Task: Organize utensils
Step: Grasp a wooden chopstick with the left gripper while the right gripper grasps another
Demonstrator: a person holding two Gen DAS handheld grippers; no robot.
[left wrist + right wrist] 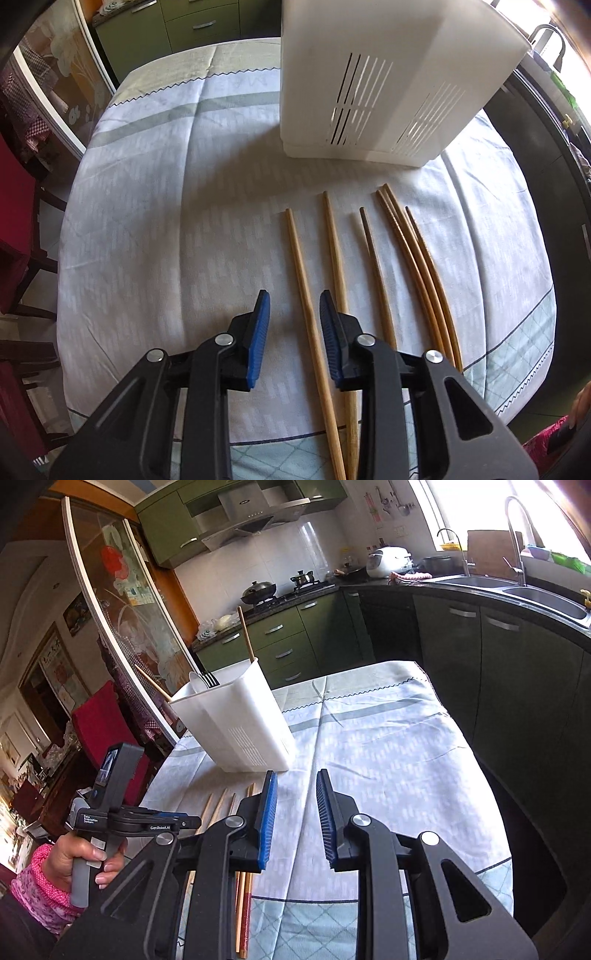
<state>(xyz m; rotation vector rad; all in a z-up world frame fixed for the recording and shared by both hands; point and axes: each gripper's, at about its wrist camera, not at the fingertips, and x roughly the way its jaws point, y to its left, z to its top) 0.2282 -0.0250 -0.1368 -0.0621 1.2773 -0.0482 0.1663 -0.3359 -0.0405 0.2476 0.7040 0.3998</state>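
Note:
Several wooden chopsticks (406, 254) lie side by side on the clothed table in front of a white slotted utensil holder (369, 85). My left gripper (294, 306) is open, its jaws straddling the leftmost chopstick (308, 306) just above the cloth. In the right wrist view the holder (240, 723) stands upright with forks (208, 679) and two chopsticks (245, 633) inside. My right gripper (295, 794) is open and empty above the cloth, right of the chopsticks on the table (221, 805). The left gripper's body (122, 812) shows there, held by a hand.
The table (388, 746) carries a pale blue patterned cloth. Red chairs (14, 221) stand at its left side. Green kitchen cabinets (461, 646), a sink (535, 594) and a stove (280, 594) run behind and to the right.

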